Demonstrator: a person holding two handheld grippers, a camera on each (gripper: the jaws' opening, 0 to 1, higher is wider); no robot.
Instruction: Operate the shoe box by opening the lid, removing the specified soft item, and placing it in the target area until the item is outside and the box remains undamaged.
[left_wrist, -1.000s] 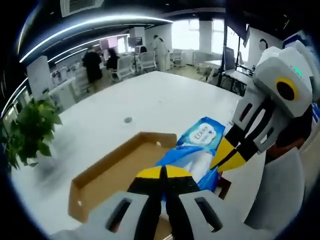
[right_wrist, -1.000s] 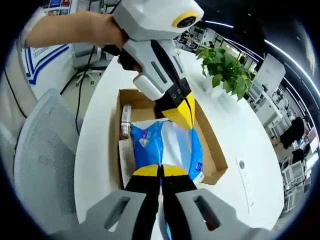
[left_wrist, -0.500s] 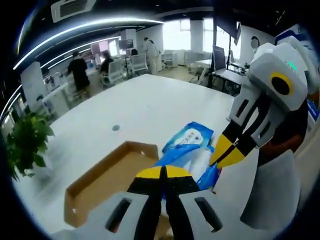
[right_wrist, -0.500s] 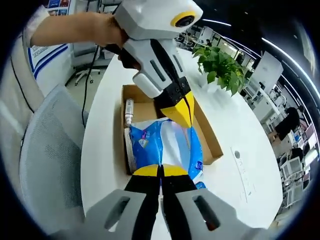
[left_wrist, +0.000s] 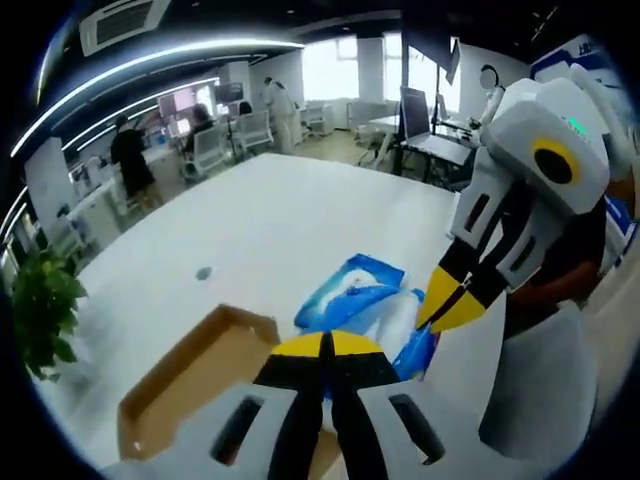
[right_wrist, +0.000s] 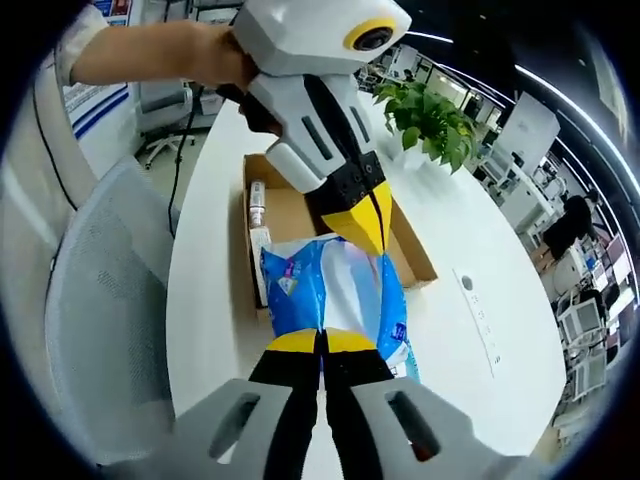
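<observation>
Blue soft pack (right_wrist: 335, 290) hangs above the open cardboard shoe box (right_wrist: 415, 255), both my grippers' jaws clamped on opposite ends; I judge it best kept level and carried clear onto the tabletop (right_wrist: 470, 350).

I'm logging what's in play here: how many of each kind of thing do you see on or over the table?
Grippers: 2 (left gripper, right gripper)
Blue soft pack: 1
Cardboard box: 1
Tube in the box: 1
Potted plant: 1
Total: 6
</observation>
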